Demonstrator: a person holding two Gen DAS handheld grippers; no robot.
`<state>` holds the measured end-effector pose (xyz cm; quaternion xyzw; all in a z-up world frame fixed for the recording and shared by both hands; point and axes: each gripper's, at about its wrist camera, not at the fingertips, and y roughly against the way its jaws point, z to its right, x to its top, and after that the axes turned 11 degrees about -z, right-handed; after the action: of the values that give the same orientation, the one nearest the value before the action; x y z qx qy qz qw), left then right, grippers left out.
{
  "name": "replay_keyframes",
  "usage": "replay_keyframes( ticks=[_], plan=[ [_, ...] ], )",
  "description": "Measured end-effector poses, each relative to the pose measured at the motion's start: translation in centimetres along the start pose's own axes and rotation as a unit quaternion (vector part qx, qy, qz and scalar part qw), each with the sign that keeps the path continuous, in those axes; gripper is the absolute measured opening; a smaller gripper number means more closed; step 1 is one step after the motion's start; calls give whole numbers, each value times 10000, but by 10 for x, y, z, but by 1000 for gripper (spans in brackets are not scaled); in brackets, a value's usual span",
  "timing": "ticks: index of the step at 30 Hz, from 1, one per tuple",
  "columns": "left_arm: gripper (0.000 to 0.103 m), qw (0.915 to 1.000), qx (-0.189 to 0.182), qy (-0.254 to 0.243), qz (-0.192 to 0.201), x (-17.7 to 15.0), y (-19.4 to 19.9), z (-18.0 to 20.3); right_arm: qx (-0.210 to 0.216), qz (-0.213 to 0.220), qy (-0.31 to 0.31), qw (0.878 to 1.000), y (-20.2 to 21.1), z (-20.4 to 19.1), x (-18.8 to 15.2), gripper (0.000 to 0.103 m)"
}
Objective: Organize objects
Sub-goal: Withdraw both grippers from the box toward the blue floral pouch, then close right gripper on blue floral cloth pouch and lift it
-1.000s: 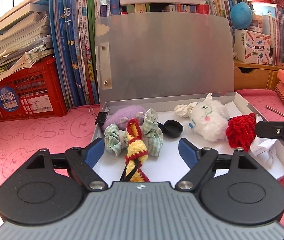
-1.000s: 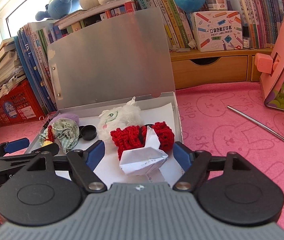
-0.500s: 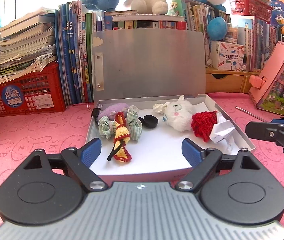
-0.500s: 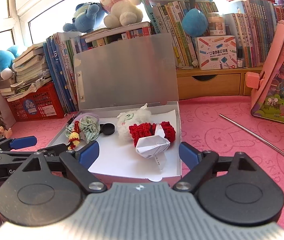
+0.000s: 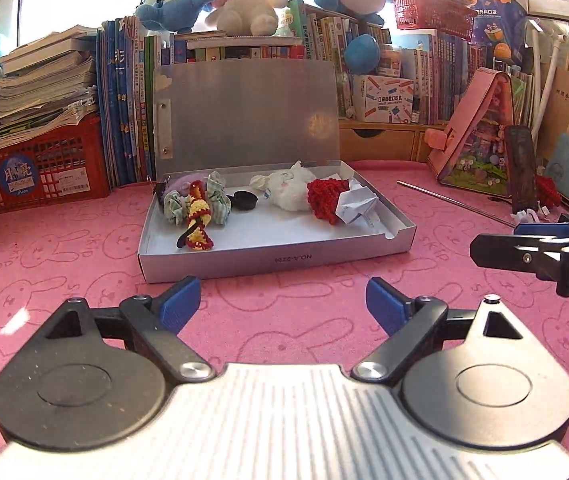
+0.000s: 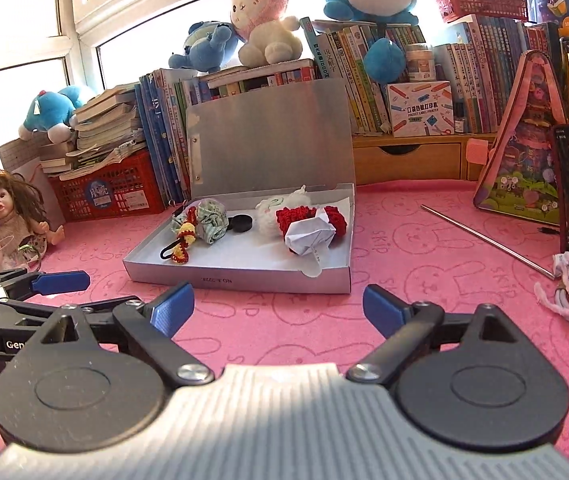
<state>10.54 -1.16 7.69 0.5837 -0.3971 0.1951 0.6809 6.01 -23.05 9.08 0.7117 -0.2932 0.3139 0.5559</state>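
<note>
Left gripper (image 5: 282, 300) spread, bare pink mat (image 5: 284, 320) before box rim (image 5: 276, 258)

Wide-open, empty left claw (image 5: 282, 306) before lidded grey box (image 5: 276, 258); pink mat (image 5: 84, 248)

Both low views toward box (image 5: 276, 258)

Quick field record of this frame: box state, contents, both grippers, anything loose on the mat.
box: silver box, lid up
contents, left: green cloth, yellow-red crochet, black cap
contents, right: white plush, red knit, folded paper
left gripper: open, empty, short of box
right gripper: open, empty, short of box
loose on mat: metal rod
</note>
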Motion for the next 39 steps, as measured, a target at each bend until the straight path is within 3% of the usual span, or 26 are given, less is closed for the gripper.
replay_keyframes(
  ticks=[7,16,25,28,33,37,39],
  plan=[
    [93,9999,156,-7,-10,-34,12,-1,109,22,-164,9998,23,-10,-48,98],
    [93,9988,267,396,42,-69,27,-8,-242,194,-107,9995,38,-41,-103,102],
    [93,9966,338,750,-28,-82,28,-16,-604,31,337,9976,13,-66,-122,103],
    [93,9964,368,761,-45,-84,26,-17,-508,-144,323,9981,7,-65,-121,103],
    [93,9959,395,804,-87,-85,23,-19,-301,-186,337,9988,13,-65,-123,87],
    [93,9960,351,809,-107,-86,22,-16,-405,28,111,9991,23,-57,-118,57],
    [93,9963,297,794,-116,-86,22,-13,-418,90,-70,9991,27,-48,-113,50]
  ],
)
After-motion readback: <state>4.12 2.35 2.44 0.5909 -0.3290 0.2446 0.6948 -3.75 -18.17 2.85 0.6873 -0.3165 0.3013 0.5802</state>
